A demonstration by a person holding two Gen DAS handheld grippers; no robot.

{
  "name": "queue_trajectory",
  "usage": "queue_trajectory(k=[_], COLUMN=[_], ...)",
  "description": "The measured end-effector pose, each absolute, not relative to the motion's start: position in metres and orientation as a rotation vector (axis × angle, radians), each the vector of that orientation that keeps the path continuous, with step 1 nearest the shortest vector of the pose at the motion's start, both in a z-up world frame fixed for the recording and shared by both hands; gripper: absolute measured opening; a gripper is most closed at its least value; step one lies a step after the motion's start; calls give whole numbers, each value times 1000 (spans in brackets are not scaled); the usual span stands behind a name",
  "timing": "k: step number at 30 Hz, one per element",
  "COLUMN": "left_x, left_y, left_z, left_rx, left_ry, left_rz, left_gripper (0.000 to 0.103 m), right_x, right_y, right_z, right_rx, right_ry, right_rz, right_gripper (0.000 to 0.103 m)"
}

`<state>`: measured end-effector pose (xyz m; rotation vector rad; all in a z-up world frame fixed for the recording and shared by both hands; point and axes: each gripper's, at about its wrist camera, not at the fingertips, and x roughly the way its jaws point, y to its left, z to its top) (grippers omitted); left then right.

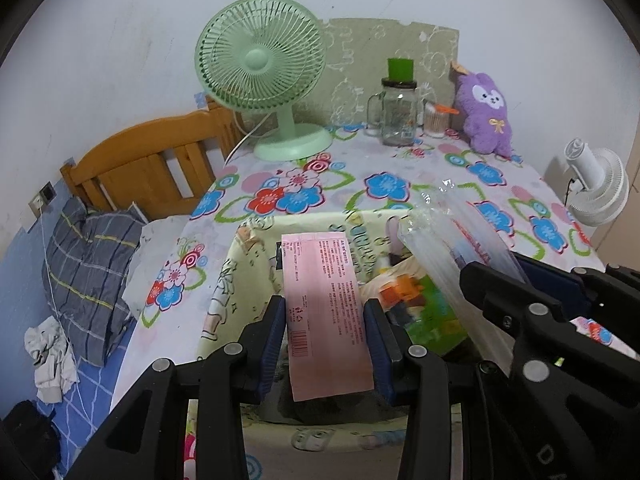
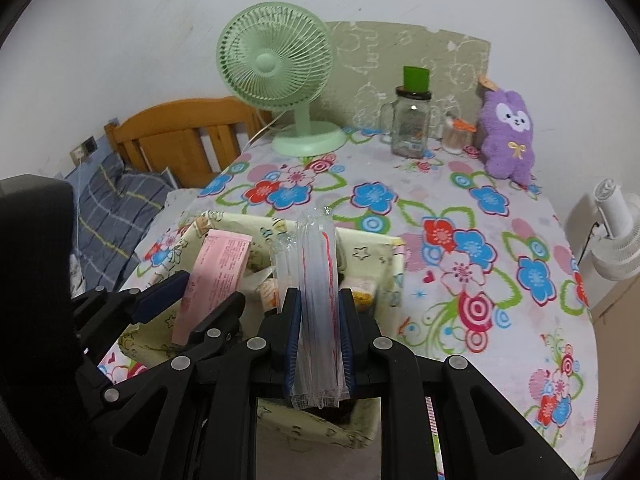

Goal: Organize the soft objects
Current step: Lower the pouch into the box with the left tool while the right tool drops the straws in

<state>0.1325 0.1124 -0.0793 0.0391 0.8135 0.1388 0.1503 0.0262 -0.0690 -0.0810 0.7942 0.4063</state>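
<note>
My left gripper is shut on a flat pink packet printed with red text and a barcode, held over a pale yellow fabric bin. My right gripper is shut on a clear plastic sleeve of straws with red stripes, held upright over the same bin. The sleeve and the right gripper also show at the right of the left wrist view. The pink packet shows at the left of the right wrist view. Small colourful items lie inside the bin.
A floral cloth covers the table. At the back stand a green desk fan, a glass jar with a green lid, a cotton swab tub and a purple plush rabbit. A white fan is right; a bed with a plaid pillow is left.
</note>
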Motion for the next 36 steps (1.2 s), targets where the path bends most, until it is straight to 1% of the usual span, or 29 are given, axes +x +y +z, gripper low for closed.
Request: queue_trajectory(k=[12, 14, 16, 17, 23, 28, 31, 33, 35, 36], left_x=[140, 142, 144, 145, 148, 149, 149, 149, 148, 147], left_y=[131, 134, 136, 138, 141, 142, 141, 140, 140, 139], left_z=[-93, -94, -96, -96, -96, -96, -96, -95, -95, -94], left_rx=[15, 5, 0, -3, -17, -24, -23, -27, -32, -33], left_ry=[874, 881, 887, 891, 903, 908, 909, 910, 910, 909], left_rz=[135, 133, 136, 136, 107, 89, 88, 85, 81, 81], left_gripper=[41, 43, 50, 51, 52, 55, 57, 59, 63, 66], right_x=[166, 168, 171, 173, 186, 191, 192, 192, 191, 190], right_y=[48, 52, 54, 56, 62, 63, 64, 65, 64, 63], right_z=[-82, -83, -84, -85, -87, -92, -94, -94, -95, -95], right_rx=[-91, -92, -93, -94, -78, -56, -66, -79, -93, -95], right_ry=[836, 838, 840, 841, 850, 863, 871, 872, 874, 872], right_rz=[451, 457, 462, 464, 481, 509, 522, 523, 513, 508], right_gripper=[21, 21, 21, 21, 21, 21, 26, 34, 51, 53])
